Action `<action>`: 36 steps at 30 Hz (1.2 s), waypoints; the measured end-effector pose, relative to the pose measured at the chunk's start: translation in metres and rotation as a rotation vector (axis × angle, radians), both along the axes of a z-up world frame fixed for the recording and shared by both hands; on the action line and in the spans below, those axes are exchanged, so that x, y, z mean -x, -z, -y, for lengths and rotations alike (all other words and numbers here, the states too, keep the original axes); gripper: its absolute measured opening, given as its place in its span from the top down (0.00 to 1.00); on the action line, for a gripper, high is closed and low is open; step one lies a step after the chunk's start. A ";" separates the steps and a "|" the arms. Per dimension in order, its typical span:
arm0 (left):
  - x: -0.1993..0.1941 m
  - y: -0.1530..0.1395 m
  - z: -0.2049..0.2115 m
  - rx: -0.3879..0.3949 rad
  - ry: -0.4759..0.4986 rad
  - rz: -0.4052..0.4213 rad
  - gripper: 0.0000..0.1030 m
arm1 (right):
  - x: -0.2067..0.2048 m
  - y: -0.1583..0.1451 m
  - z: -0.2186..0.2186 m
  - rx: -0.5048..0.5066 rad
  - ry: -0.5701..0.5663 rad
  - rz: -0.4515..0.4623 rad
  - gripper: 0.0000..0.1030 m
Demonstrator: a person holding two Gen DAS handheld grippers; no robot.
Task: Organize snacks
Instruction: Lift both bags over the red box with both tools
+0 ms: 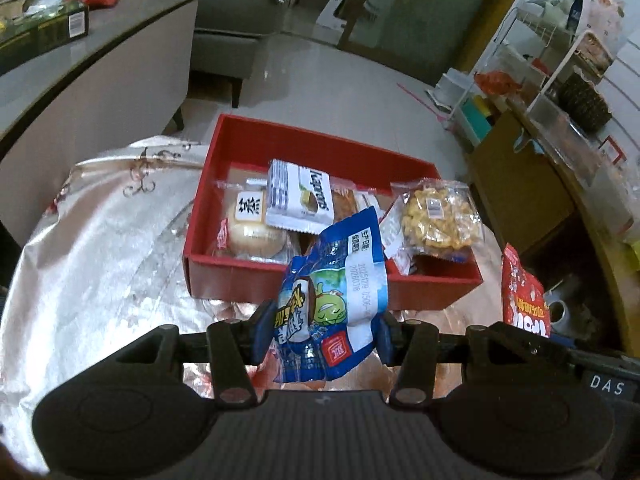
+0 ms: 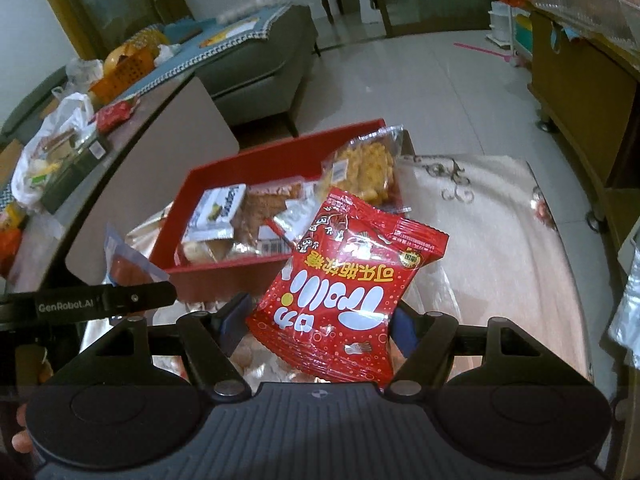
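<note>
Several wrapped snacks are already laid inside the shallow red cardboard box (image 1: 256, 136), while a crinkly blue snack packet (image 1: 336, 304) and a shiny red candy packet (image 2: 348, 300) are clamped in the left and right jaws just before that box, still to be put in.

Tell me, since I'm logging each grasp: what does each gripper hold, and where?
The left gripper pinches a blue snack packet across its lower half. The right gripper clamps a red candy bag across its lower sides.
</note>
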State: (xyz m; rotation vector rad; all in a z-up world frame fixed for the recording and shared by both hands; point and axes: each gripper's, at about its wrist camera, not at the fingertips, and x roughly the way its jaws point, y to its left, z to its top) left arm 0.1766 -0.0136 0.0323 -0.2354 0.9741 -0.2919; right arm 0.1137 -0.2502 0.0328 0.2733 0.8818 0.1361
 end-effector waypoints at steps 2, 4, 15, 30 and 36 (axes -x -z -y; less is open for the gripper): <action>-0.003 -0.003 0.002 -0.008 -0.006 0.013 0.58 | -0.004 -0.002 -0.001 -0.004 0.000 0.012 0.25; -0.006 -0.006 0.004 -0.011 -0.010 0.028 0.58 | -0.008 -0.006 -0.002 -0.012 0.004 0.028 0.25; -0.022 -0.017 0.018 -0.068 -0.025 0.127 0.58 | -0.033 -0.011 -0.007 -0.027 0.019 0.076 0.25; -0.053 -0.008 0.032 -0.130 -0.044 0.153 0.58 | -0.071 -0.007 -0.006 -0.030 0.023 0.083 0.25; -0.067 -0.002 0.035 -0.153 -0.051 0.150 0.58 | -0.086 -0.002 -0.006 -0.018 0.024 0.076 0.25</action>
